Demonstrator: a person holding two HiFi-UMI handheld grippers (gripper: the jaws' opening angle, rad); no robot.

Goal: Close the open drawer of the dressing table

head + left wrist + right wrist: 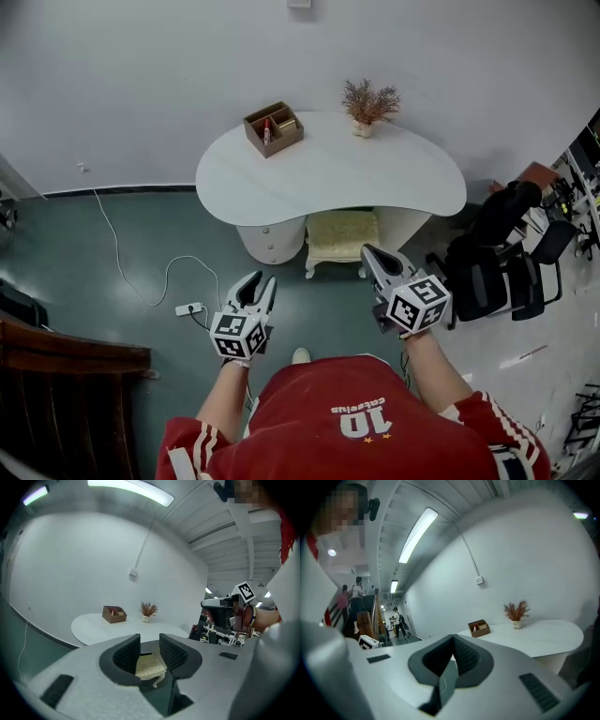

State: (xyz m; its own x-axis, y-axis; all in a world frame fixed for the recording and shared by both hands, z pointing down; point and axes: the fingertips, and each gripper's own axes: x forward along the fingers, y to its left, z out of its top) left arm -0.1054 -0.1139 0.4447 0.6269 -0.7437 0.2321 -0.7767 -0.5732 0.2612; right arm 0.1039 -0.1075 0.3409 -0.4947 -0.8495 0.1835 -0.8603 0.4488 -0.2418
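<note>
The white kidney-shaped dressing table (pixel 328 178) stands against the far wall, on a round drawer pedestal (pixel 272 242) under its left side. From here I cannot tell whether a drawer stands open. A cream cushioned stool (pixel 342 234) is tucked under the middle. My left gripper (pixel 261 281) hangs in the air short of the pedestal, its jaws apart with nothing between them; the stool (pixel 150 665) shows far beyond the gap. My right gripper (pixel 368 249) is raised near the stool, its fingertips (pixel 452 637) meeting, and it holds nothing.
A brown organizer box (pixel 273 128) and a vase of dried plants (pixel 367 103) sit on the tabletop. A power strip (pixel 187 308) with a white cable lies on the green floor at left. Black office chairs (pixel 497 272) crowd the right; dark wooden furniture (pixel 56 375) is at lower left.
</note>
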